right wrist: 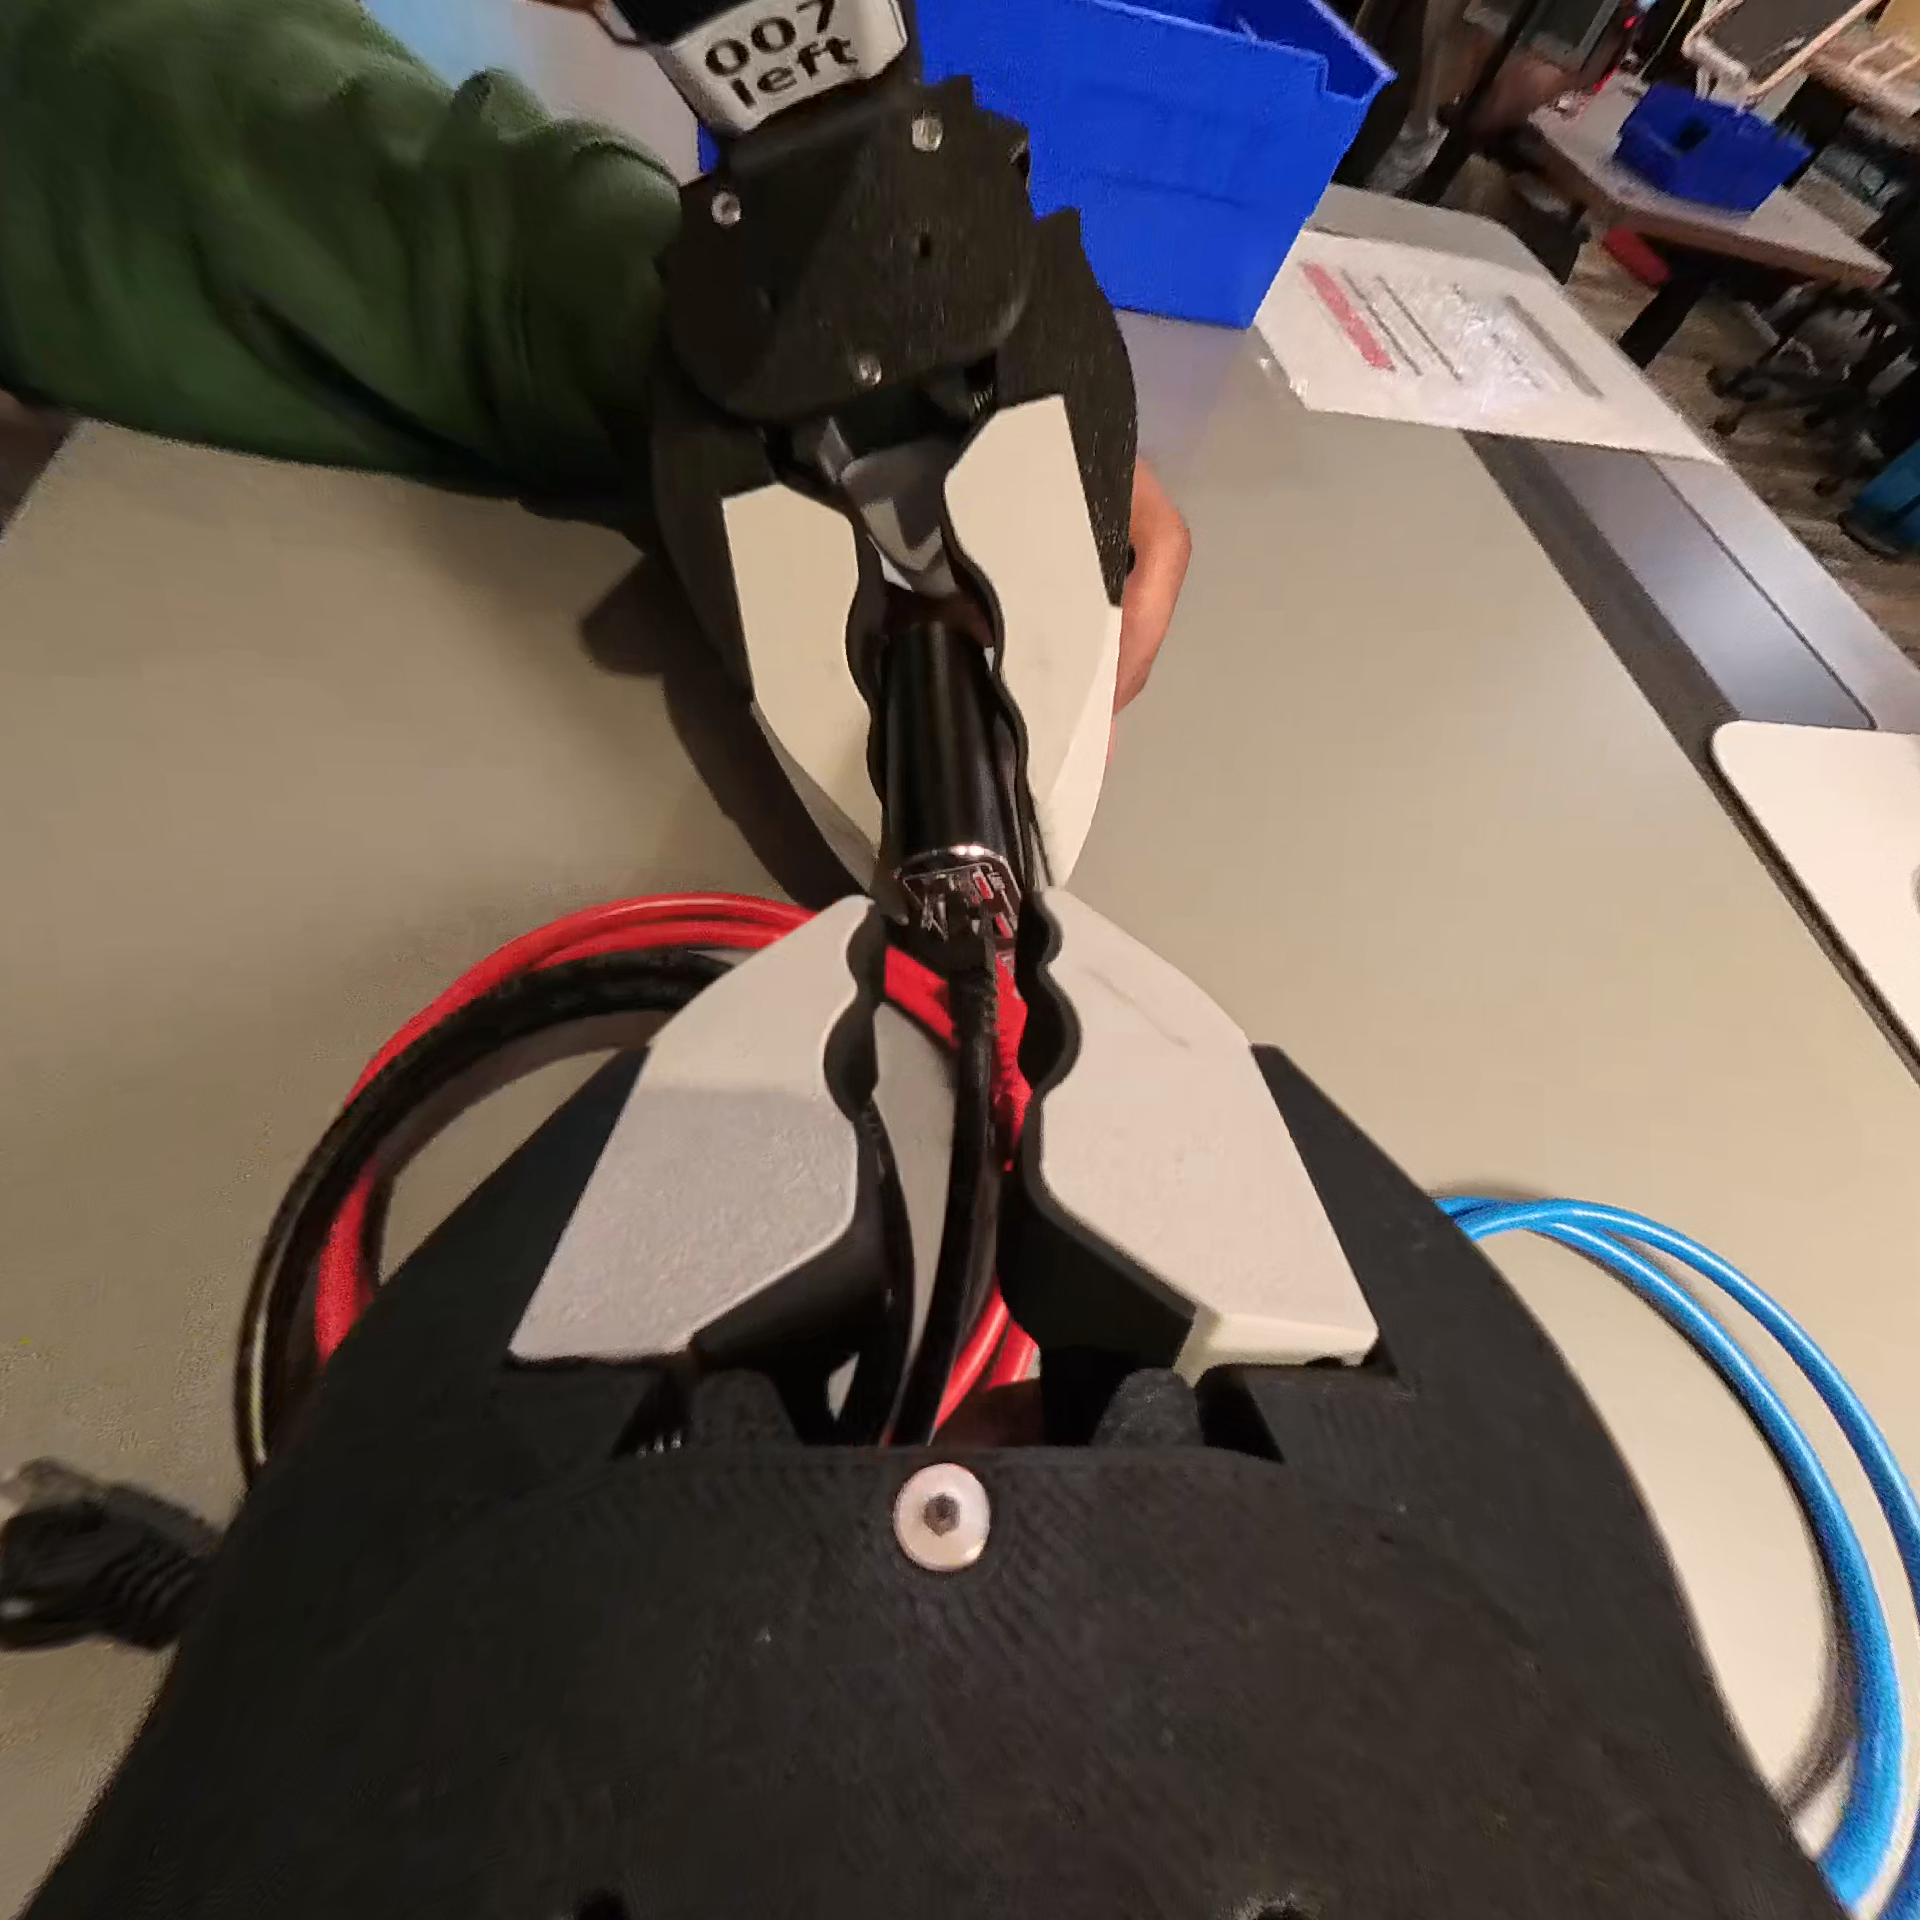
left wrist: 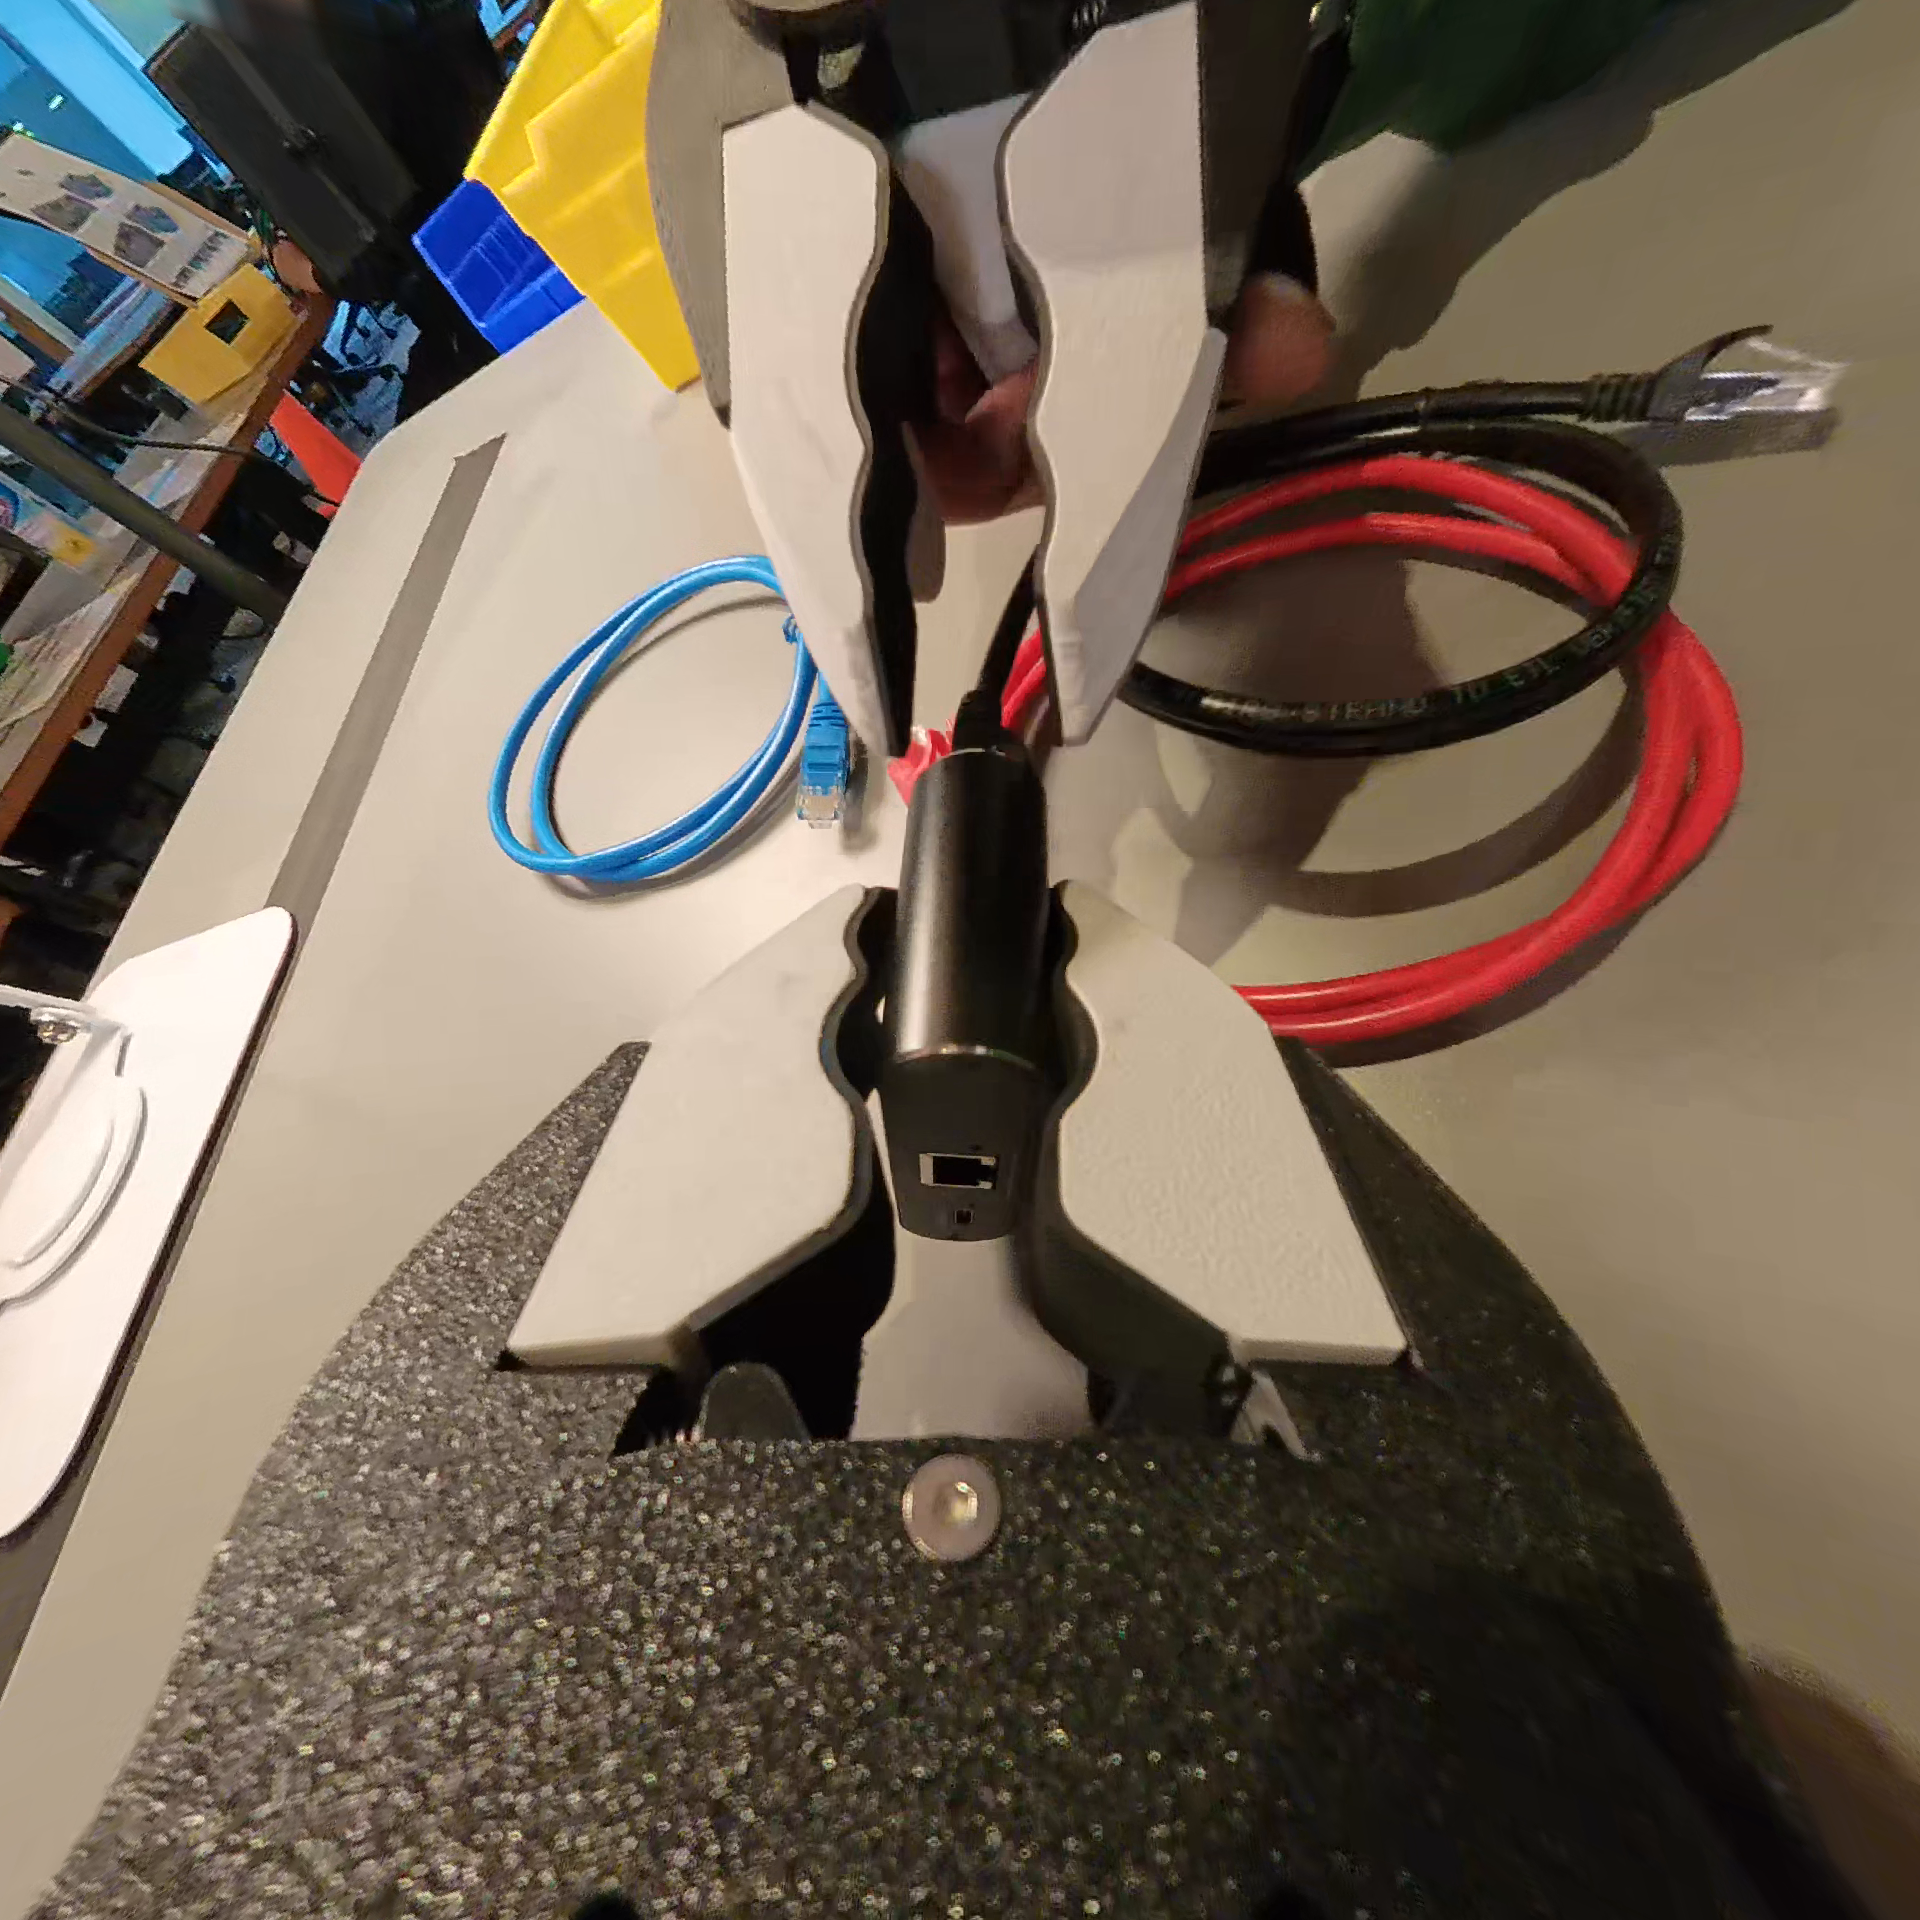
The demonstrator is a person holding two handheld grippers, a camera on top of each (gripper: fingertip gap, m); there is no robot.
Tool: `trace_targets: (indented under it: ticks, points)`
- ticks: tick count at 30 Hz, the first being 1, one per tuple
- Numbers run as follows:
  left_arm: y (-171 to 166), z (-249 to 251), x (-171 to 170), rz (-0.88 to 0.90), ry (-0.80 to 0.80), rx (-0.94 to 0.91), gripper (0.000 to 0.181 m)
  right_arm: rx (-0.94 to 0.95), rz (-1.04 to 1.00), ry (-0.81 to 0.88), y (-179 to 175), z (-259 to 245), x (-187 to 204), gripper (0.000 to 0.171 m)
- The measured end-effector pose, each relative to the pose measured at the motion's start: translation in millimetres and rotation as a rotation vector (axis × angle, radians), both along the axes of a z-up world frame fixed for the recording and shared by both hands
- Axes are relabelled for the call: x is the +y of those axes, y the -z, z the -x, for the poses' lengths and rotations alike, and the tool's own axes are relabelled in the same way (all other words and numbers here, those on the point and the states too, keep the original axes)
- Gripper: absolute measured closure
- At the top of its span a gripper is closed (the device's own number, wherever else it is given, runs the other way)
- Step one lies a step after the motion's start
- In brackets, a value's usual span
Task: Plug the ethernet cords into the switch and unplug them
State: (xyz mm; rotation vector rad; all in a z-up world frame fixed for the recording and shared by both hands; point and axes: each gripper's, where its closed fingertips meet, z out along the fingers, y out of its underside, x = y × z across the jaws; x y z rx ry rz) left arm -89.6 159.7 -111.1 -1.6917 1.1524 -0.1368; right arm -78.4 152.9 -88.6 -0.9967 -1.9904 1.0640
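The switch (left wrist: 966,935) is a black cylinder with a small port on its near end. My left gripper (left wrist: 966,904) is shut on it and holds it above the grey table (left wrist: 1558,1247). A black cord (left wrist: 1455,696) runs into the switch's far end (right wrist: 951,883); its free plug (left wrist: 1704,400) lies on the table. My right gripper (right wrist: 956,925) is open, its fingers straddling that black cord (right wrist: 971,1143) just behind the switch, without clamping it. It also shows in the left wrist view (left wrist: 982,727). A coiled red cord (left wrist: 1662,779) and a blue cord (left wrist: 644,727) lie on the table.
A yellow bin (left wrist: 592,177) and a blue bin (right wrist: 1143,135) stand at the table's far side. A white board (left wrist: 135,1143) lies at the table's edge, a laminated sheet (right wrist: 1455,332) near the blue bin. A green sleeve (right wrist: 312,260) rests behind the left gripper. My two grippers' fingertips are within a few centimetres of each other.
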Motion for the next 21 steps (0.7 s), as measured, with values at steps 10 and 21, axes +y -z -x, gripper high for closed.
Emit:
trace_targets:
  ticks: [10, 21]
  points:
    - [-0.5, -3.1, 5.9, 0.001, -0.006, -0.045, 0.154, 0.057, -0.181, 0.050, 8.3, 6.6, 8.0, 0.148]
    - [-0.5, -2.4, 7.1, -0.003, -0.013, -0.044, 0.154, 0.091, -0.221, 0.020, 10.0, 5.2, 8.0, 0.155]
